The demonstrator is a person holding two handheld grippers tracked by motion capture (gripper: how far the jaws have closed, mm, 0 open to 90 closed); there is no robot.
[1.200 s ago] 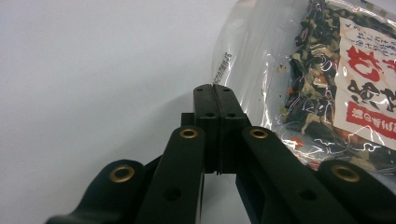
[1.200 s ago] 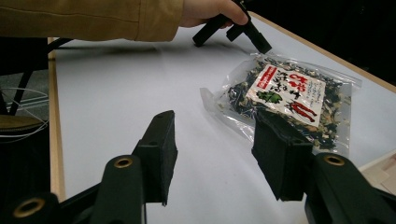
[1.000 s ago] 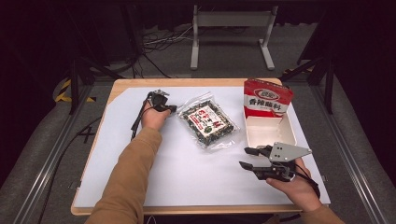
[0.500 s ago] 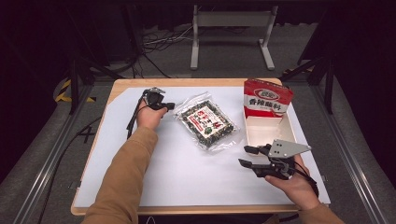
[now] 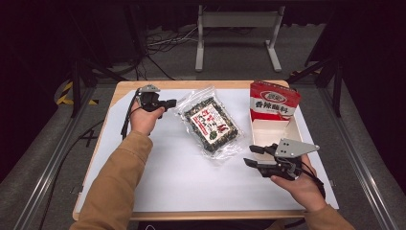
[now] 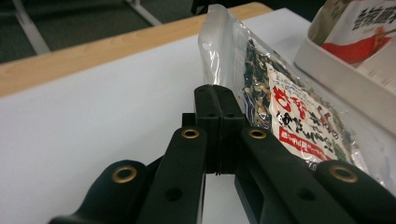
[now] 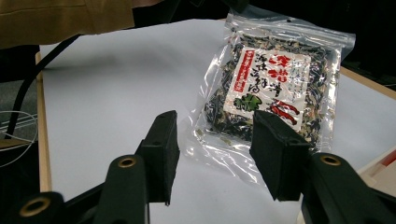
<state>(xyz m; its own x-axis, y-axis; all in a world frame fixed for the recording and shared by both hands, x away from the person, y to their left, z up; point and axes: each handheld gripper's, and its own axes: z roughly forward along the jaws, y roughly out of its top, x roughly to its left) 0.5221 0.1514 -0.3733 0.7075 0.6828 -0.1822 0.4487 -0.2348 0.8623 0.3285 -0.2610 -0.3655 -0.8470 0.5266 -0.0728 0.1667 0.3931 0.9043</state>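
Landmark: clear seaweed bag, lying flat on the white sheet of the bench, near its middle.
Left tool: just beside the bag's upper-left corner, raised off the sheet, not touching it; its jaws are pressed together with nothing between them, as the left gripper view shows.
Right tool: just beside the bag's lower-right corner, pointing at it; jaws stand moderately apart and empty and have just been closing slightly, the bag beyond them in the right gripper view.
White tray: right of the bag, near it.
Red packet: standing in the tray's far end.
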